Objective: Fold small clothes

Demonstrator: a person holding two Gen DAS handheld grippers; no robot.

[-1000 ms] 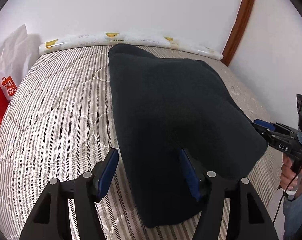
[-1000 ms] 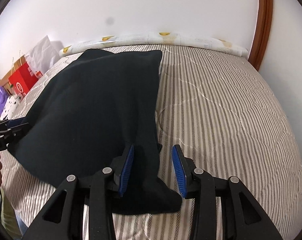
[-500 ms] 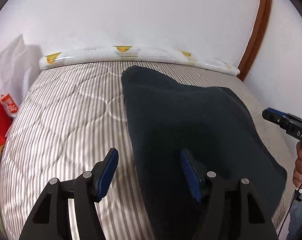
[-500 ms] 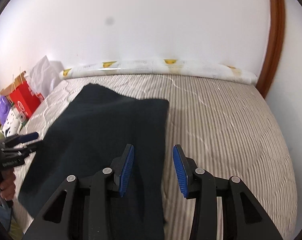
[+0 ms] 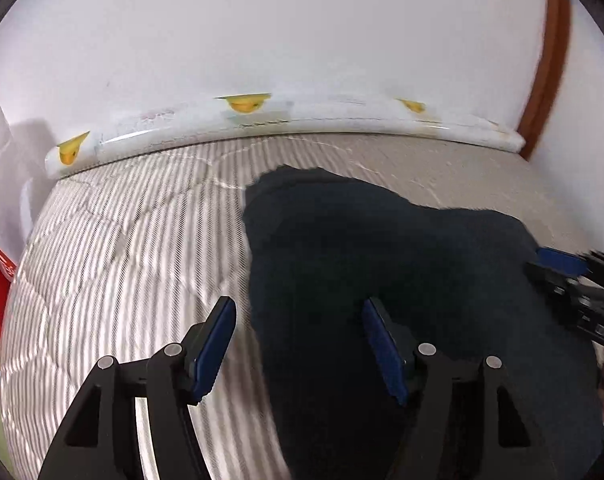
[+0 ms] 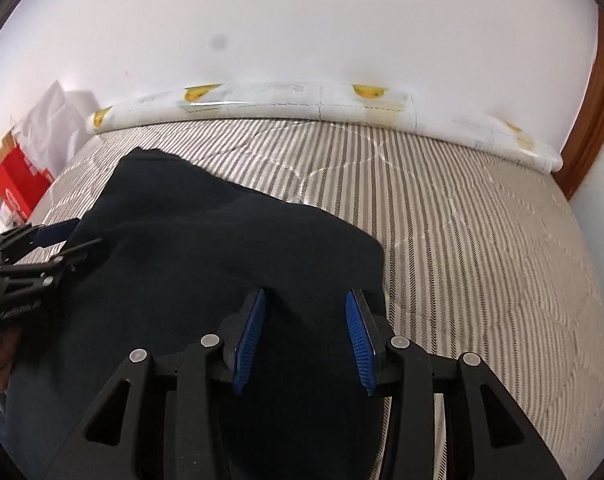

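A dark cloth (image 5: 382, 264) lies on the striped mattress (image 5: 121, 248), filling the centre and lower right of the left view and the left and centre of the right view. The left gripper (image 5: 297, 344) has its jaws apart; the cloth's left edge runs between them, and no pad presses on it. The right gripper (image 6: 306, 336) also stands with jaws apart above the cloth, near its right edge. A white roll (image 6: 302, 100) lies along the wall (image 6: 302, 20) at the top. A red bag (image 6: 15, 180) is at the left.
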